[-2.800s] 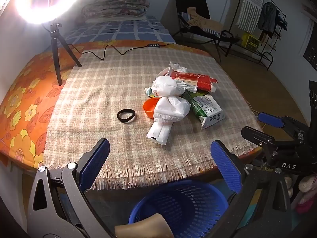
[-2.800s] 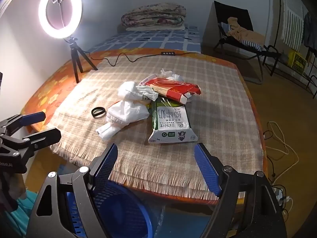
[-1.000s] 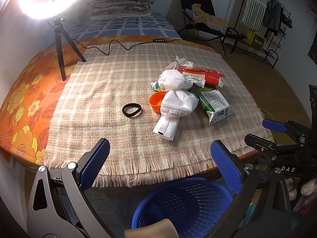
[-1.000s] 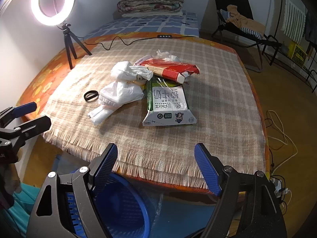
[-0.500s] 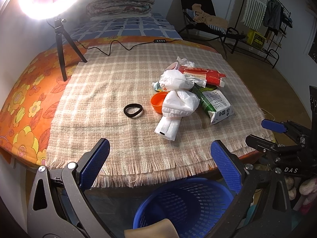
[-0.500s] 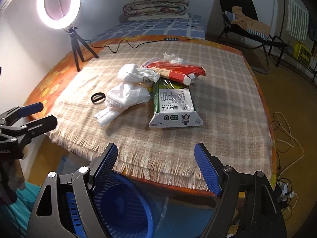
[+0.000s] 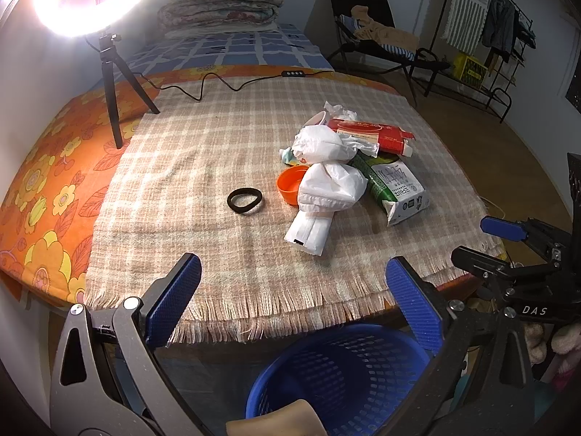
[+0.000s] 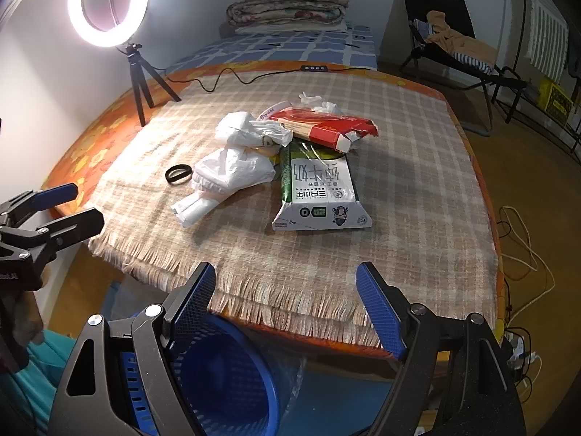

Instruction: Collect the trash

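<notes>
Fingers of the left gripper [image 7: 292, 299] are standing wide apart with nothing between them, hanging over the near edge of the worktop [image 7: 203, 167], probably because no piece of trash has been picked yet. From the left wrist view, the trash is lying in one loose pile right of centre on the checked cloth: two white bags [image 7: 328, 189], an orange cup [image 7: 290, 189] tucked against them, a green and white carton [image 7: 397, 189] and a red box [image 7: 370, 132] behind. A black band [image 7: 244, 200] is lying apart from the pile, to its left. A blue basket [image 7: 345, 374] is waiting on the floor just below the fringe, likely placed there so trash can be dropped straight off the edge. The right gripper [image 7: 515, 254] is showing at the right side of this view.

From the right wrist view, the right gripper [image 8: 285, 307] is also spreading its fingers wide and carrying nothing, facing the carton [image 8: 319, 192] most directly. This view is showing the carton's printed face and the torn end of the red box [image 8: 326, 129], which the other view gives only edge-on; it is hiding the orange cup behind the bags [image 8: 232, 170]. The basket [image 8: 221, 378] is appearing lower left here, and the left gripper [image 8: 47, 210] at the far left.
</notes>
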{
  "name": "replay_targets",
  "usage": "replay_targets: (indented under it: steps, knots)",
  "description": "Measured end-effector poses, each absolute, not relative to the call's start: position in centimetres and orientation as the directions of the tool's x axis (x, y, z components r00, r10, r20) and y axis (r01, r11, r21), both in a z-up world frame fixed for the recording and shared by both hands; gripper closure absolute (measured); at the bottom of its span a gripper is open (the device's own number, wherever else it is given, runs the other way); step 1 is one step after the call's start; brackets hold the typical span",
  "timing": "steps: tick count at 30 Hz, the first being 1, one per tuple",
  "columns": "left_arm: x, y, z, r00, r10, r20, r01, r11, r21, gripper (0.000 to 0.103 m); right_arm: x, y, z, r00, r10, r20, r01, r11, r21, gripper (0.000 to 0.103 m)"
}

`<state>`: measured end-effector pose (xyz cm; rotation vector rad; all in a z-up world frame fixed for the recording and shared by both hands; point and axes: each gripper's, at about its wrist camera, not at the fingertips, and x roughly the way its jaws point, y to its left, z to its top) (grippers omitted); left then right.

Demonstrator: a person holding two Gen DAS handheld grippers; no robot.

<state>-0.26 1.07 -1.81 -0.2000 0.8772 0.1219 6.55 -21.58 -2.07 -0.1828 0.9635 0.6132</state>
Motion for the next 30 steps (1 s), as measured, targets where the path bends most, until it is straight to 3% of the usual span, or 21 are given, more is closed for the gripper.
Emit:
replay_targets:
  steps: [15,20,26,27,30]
  knots:
    - [-0.7,3.3,-1.5,0.654,0.084,-0.752,-0.217,0.973,-0.080,0.000,6.7,-21.3,-0.6,0.439,0.509,-0.740,-0.616,0.770,0.165,0.023]
    - [-0.1,5.2,-1.6,0.649,0.072,-0.757,-0.256,0.958,-0.129,0.001,7.7,-21.1,-0.3,0.415,0.527,-0.742,-0.616,0.763,0.197,0.023]
    - [2.4,5.4,-3.2,0.604,0.020,-0.797,-0.241,0.957,-0.159,0.008,9.3,-20.0,-0.2,0.365,0.572,-0.734,-0.616,0.740,0.270,0.023]
    - [2.9,5.4,-3.6,0.594,0.011,-0.805,-0.241,0.956,-0.164,0.018,9.6,-19.5,-0.3,0.353,0.577,-0.736,-0.618,0.735,0.280,0.023]
    - [4.5,5.8,-4.8,0.558,0.009,-0.830,-0.244,0.958,-0.154,0.034,10.7,-18.0,-0.8,0.304,0.602,-0.739,-0.628,0.710,0.319,0.024]
